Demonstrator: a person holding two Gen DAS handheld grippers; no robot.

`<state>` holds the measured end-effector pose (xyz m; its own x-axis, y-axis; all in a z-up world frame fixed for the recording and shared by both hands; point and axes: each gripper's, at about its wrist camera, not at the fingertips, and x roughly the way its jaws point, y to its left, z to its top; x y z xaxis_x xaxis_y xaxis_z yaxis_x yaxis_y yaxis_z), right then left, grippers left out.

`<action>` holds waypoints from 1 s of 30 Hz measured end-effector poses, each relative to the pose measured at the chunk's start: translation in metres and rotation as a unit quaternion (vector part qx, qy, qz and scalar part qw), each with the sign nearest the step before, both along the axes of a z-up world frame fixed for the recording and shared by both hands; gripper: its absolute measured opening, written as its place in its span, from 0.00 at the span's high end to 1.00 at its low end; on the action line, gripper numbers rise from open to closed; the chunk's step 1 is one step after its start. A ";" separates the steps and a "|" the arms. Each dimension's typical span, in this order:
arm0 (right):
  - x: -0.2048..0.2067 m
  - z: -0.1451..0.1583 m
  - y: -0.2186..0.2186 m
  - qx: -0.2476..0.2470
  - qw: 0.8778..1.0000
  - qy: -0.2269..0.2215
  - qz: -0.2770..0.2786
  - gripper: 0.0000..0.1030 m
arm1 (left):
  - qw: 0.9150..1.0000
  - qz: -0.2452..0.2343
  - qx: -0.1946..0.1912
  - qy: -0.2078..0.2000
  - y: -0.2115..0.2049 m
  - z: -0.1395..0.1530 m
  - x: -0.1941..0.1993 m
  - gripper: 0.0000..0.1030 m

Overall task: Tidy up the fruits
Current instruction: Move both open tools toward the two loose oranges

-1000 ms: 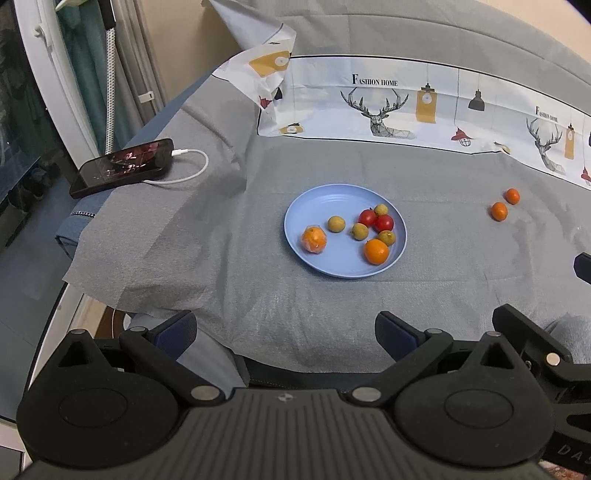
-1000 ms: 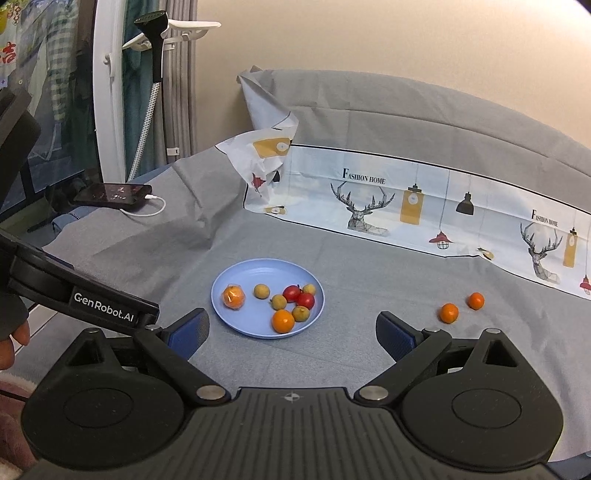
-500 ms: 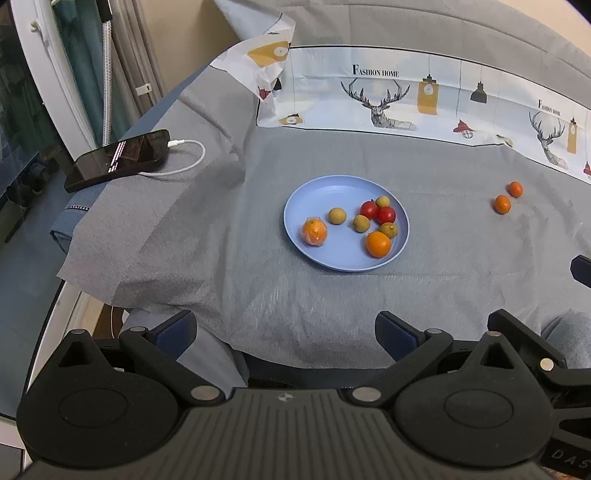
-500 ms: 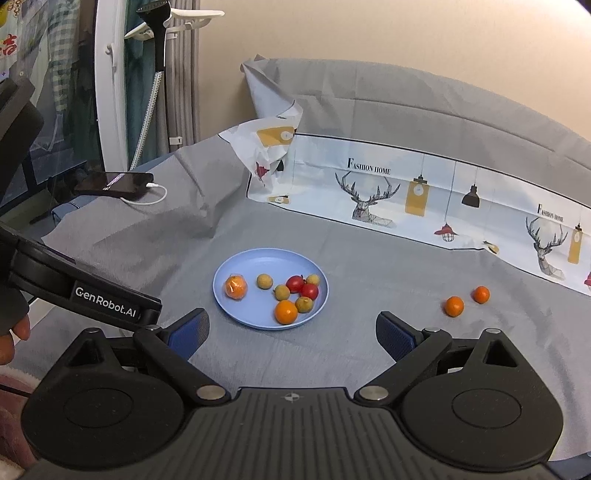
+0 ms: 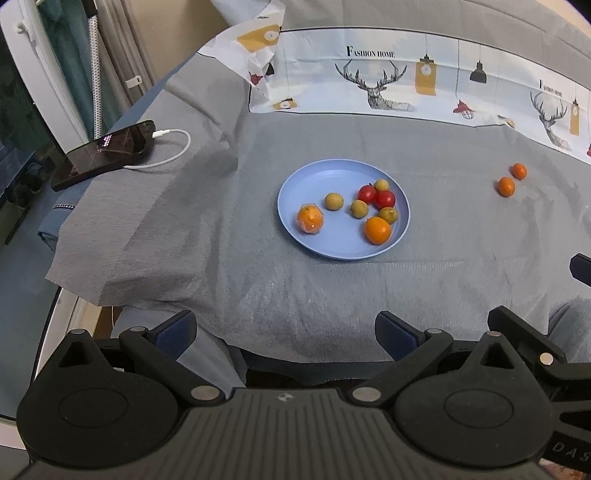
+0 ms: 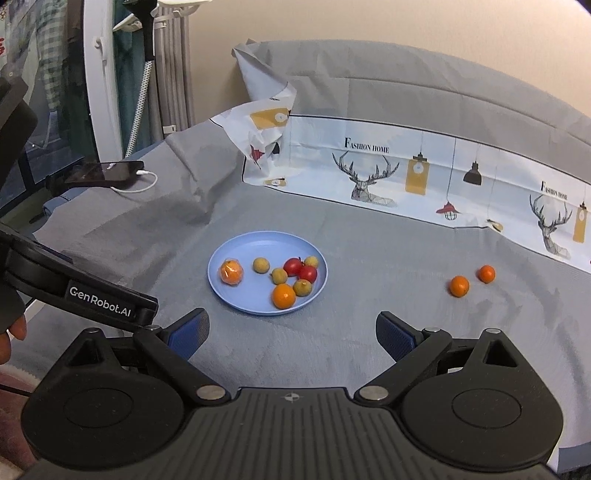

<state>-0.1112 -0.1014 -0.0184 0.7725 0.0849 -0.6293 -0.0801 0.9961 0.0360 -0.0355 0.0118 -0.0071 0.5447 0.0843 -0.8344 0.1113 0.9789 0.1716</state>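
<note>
A wrinkled grey fabric cover (image 6: 369, 229) drapes the work surface and rises behind it against a plain cream wall (image 6: 369, 33). A white printed cloth with deer and lamp motifs (image 6: 424, 177) lies across the back. At left, a white curved window frame (image 6: 99, 81) stands beside grey pleated curtains (image 6: 173, 74); a black smartphone (image 5: 107, 153) lies plugged into a white charging cable (image 5: 173, 149).

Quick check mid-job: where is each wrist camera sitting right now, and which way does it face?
Left wrist: behind the open left gripper, above the near cloth edge, looking down at the blue plate; right gripper's parts at right edge.
Right wrist: behind the open right gripper, lower; left gripper and a hand show.
Shared: plate, two loose oranges, phone.
</note>
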 end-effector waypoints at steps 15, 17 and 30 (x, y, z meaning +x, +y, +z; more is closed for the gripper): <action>0.022 -0.029 -0.052 0.037 0.996 0.022 -0.072 0.06 | 0.998 -0.037 0.030 0.034 -0.046 -0.018 0.036 0.00; 0.023 -0.036 -0.073 0.040 0.994 0.022 -0.104 0.06 | 0.997 -0.053 0.023 0.045 -0.066 -0.023 0.048 0.00; 0.069 -0.097 -0.252 0.033 0.956 0.033 -0.288 0.04 | 0.976 -0.211 0.024 0.051 -0.271 -0.093 0.145 0.00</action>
<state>-0.0421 -0.3535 -0.1153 0.6610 -0.3024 -0.6867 0.4866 0.8694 0.0855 0.1094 -0.2590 -0.0998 0.4544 -0.0890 -0.8863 0.5215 0.8333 0.1837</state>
